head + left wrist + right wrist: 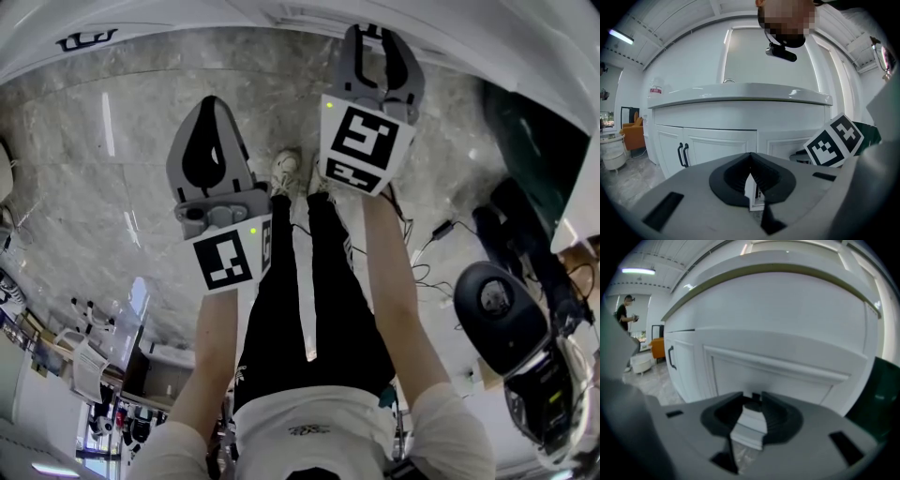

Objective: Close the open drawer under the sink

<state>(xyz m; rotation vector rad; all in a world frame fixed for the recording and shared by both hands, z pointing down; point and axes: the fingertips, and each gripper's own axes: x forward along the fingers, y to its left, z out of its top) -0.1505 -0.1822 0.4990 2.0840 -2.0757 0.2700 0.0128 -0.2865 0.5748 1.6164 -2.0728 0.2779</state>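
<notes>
Fingers [787, 418] of right gripper [755, 395] slightly apart, empty, near white painted panelled drawer front [787, 366]; left gripper [750, 153] closed, empty. Drawer looks rigid and probably free-sliding, so push flat on the panel.

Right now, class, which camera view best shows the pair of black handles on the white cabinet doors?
The left gripper view: both black handles stand side by side on the white cabinet doors. The right gripper view shows only one handle, small at its left edge. The head view shows none.

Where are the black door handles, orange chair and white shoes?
black door handles [679, 155]: left gripper view, one bar's middle
orange chair [633, 136]: left gripper view, its middle
white shoes [284, 172]: head view, one shoe's top
</notes>
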